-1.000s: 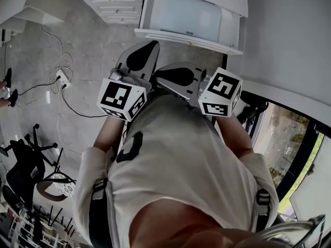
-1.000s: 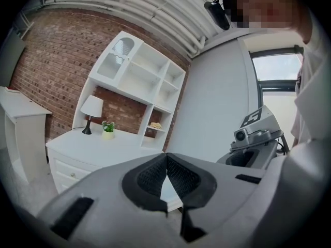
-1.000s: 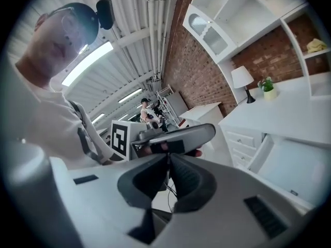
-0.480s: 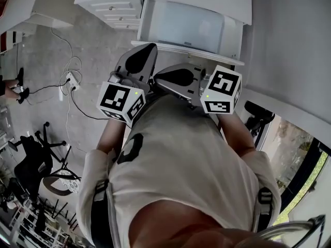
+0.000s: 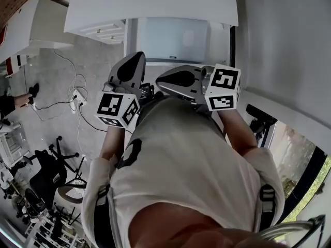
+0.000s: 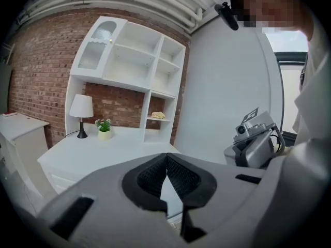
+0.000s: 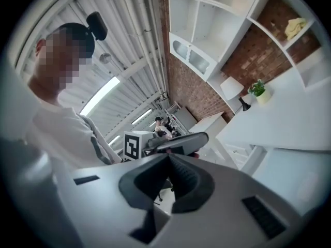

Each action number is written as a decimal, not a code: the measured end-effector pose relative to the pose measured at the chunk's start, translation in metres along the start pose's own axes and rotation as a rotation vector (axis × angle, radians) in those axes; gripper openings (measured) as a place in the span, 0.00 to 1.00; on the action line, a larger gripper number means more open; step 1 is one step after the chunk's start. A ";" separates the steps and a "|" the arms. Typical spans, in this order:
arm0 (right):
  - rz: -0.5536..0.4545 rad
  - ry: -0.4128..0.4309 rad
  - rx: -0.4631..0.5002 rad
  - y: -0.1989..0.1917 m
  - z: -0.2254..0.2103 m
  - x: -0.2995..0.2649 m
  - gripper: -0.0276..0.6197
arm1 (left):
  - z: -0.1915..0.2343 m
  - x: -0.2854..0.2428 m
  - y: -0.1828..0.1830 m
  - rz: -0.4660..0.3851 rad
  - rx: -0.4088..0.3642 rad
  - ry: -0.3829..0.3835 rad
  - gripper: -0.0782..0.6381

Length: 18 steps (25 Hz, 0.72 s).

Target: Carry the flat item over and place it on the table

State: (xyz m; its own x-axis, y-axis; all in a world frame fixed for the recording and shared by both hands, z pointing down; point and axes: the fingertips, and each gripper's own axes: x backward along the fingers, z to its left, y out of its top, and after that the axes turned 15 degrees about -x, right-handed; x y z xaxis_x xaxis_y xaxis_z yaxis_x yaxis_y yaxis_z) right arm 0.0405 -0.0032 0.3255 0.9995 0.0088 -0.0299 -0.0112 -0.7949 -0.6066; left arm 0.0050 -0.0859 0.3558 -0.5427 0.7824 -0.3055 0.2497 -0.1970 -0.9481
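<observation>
Cloth of pale yellow colour [image 6: 158,115], which we take for the flat item, lies in a low compartment of the white shelf unit [image 6: 129,61] above the white table [image 6: 93,154], well apart from us. Our left gripper [image 6: 166,159] and right gripper [image 7: 168,159] both have jaws pressed together on nothing. We judge this is the approach: next we must come near, spread one claw and pinch the cloth.
</observation>
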 end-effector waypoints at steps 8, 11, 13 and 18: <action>-0.074 -0.250 -0.163 0.011 -0.095 0.086 0.06 | 0.008 -0.029 -0.009 0.097 0.011 0.110 0.14; -0.053 -0.378 -0.231 0.004 -0.132 0.112 0.06 | 0.012 -0.032 -0.014 0.139 0.015 0.149 0.14; -0.042 -0.404 -0.284 0.000 -0.148 0.122 0.06 | 0.016 -0.033 -0.020 0.167 0.026 0.173 0.14; -0.027 -0.437 -0.359 -0.005 -0.171 0.125 0.06 | 0.032 -0.040 -0.050 0.245 0.066 0.192 0.14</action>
State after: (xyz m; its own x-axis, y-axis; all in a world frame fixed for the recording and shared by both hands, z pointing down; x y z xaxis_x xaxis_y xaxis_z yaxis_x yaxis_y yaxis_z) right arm 0.1708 -0.1020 0.4607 0.8934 0.2213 -0.3910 0.1008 -0.9468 -0.3056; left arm -0.0115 -0.1266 0.4123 -0.3096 0.8030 -0.5092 0.2980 -0.4266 -0.8539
